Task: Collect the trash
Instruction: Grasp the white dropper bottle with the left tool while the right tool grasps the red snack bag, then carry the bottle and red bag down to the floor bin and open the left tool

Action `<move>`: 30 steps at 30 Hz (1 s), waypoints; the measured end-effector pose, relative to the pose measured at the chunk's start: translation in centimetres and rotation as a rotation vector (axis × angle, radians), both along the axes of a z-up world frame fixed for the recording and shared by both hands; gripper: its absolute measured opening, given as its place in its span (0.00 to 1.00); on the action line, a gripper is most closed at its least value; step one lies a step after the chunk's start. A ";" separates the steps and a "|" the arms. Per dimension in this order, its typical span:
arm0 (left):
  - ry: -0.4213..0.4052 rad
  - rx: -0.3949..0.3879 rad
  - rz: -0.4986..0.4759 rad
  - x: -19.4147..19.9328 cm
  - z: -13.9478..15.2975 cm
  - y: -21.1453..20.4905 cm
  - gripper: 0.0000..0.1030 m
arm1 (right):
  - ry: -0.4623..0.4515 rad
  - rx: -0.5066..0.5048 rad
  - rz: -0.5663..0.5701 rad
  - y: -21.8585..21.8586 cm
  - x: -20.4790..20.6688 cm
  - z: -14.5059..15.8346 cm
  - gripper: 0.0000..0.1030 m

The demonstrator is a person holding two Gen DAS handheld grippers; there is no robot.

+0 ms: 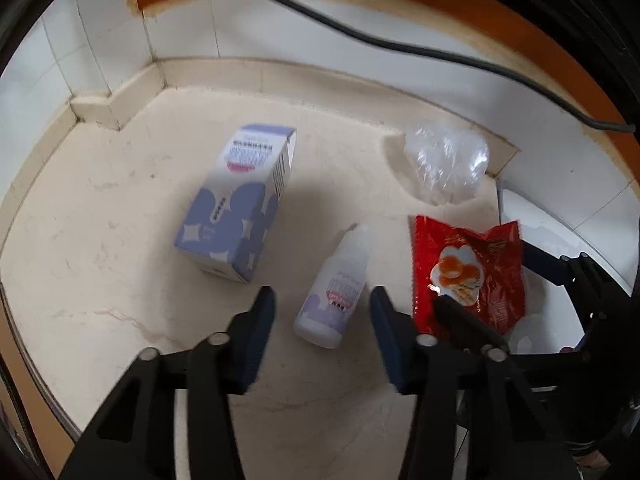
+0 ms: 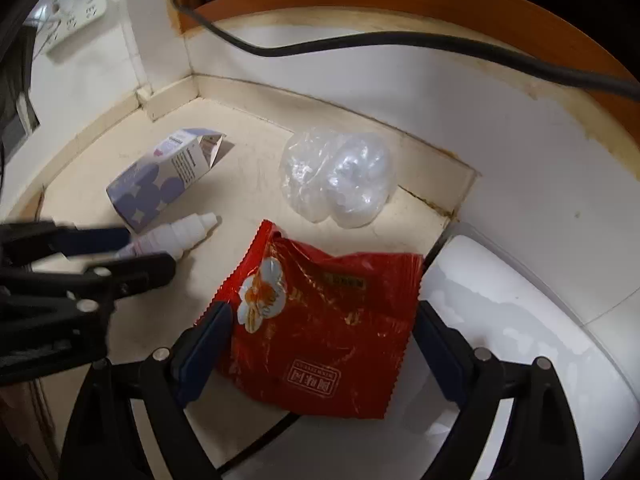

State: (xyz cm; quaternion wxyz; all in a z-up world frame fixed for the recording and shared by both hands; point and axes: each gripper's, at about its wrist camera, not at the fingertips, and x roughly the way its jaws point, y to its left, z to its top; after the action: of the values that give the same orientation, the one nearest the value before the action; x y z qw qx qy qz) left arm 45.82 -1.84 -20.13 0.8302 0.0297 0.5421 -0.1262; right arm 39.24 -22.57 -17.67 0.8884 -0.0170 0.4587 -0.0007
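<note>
Cream stone surface [image 1: 120, 240] fills the left wrist view, set into a corner of white tiled wall; the left gripper [image 1: 322, 304] hangs over it with its blue-padded jaws spread wide, holding nothing; between the jaw tips lies a small white dropper bottle [image 1: 332, 284] on its side, cap pointing away, untouched by either pad; just beyond it to the left lies a lilac and white carton [image 1: 236, 204], also on its side; to the right is a red snack wrapper [image 1: 468, 276], and behind that, against the wall, a crumpled clear plastic bag [image 1: 444, 164]; a black cable [image 1: 360, 36] hangs across the top of the view; the right gripper's black frame reaches in at the wrapper's right side.

From the right wrist view, the right gripper [image 2: 324, 328] has its jaws far apart, one on each side of the red snack wrapper [image 2: 320, 320], which sits between them over the edge where the surface [image 2: 248, 184] meets a white bin [image 2: 500, 300]; whether the pads touch the wrapper is unclear; the clear plastic bag [image 2: 340, 176] lies beyond it; the carton [image 2: 164, 176], one end flap open, and the dropper bottle [image 2: 176, 232] lie to the left, where the left gripper [image 2: 150, 250] reaches in open around the bottle.
</note>
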 end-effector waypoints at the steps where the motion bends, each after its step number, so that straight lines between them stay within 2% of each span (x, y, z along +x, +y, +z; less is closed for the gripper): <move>1: 0.009 -0.007 -0.001 0.0 -0.2 0.1 0.32 | 0.001 -0.003 -0.002 0.0 0.0 0.0 0.86; 3: -0.004 -0.003 0.000 -0.2 -0.2 0.1 0.26 | -0.008 -0.014 0.003 0.1 -0.1 0.1 0.75; 5: -0.004 -0.022 0.006 -0.5 -0.2 0.2 0.22 | -0.024 -0.022 0.006 0.2 -0.3 0.4 0.45; 6: -0.008 -0.029 0.013 -0.8 -0.2 0.3 0.22 | -0.033 -0.024 0.009 0.3 -0.4 0.5 0.35; 8: -0.011 -0.052 0.025 -1.3 0.0 0.5 0.22 | -0.020 -0.003 0.027 0.3 -0.6 0.6 0.26; 9: -0.013 -0.060 0.029 -1.5 0.1 0.7 0.22 | -0.026 -0.002 0.031 0.4 -0.8 0.7 0.24; 10: -0.015 -0.068 0.031 -2.0 0.4 0.8 0.22 | -0.035 -0.006 0.034 0.5 -1.0 0.7 0.10; 11: -0.018 -0.072 0.033 -2.5 0.7 0.9 0.22 | -0.042 -0.003 0.043 0.6 -1.3 0.9 0.07; 17: -0.060 -0.098 0.041 -5.6 3.6 0.9 0.22 | -0.090 0.055 0.054 0.9 -4.5 2.9 0.06; 21: -0.074 -0.153 0.062 -8.8 5.9 1.3 0.21 | -0.120 0.107 0.074 1.2 -7.9 4.9 0.05; 26: -0.101 -0.197 0.084 -13.9 8.7 1.5 0.21 | -0.156 0.152 0.124 1.7 -12.7 7.5 0.05; 30: -0.146 -0.190 0.108 -18.6 11.0 1.1 0.21 | -0.195 0.163 0.185 2.2 -17.3 9.9 0.05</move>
State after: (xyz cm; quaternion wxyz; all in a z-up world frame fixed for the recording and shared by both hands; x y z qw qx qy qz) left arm 27.18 -0.77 -9.10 0.8722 -0.0695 0.4665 -0.1296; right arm 21.92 -20.36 -7.73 0.9235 0.0133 0.3651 0.1168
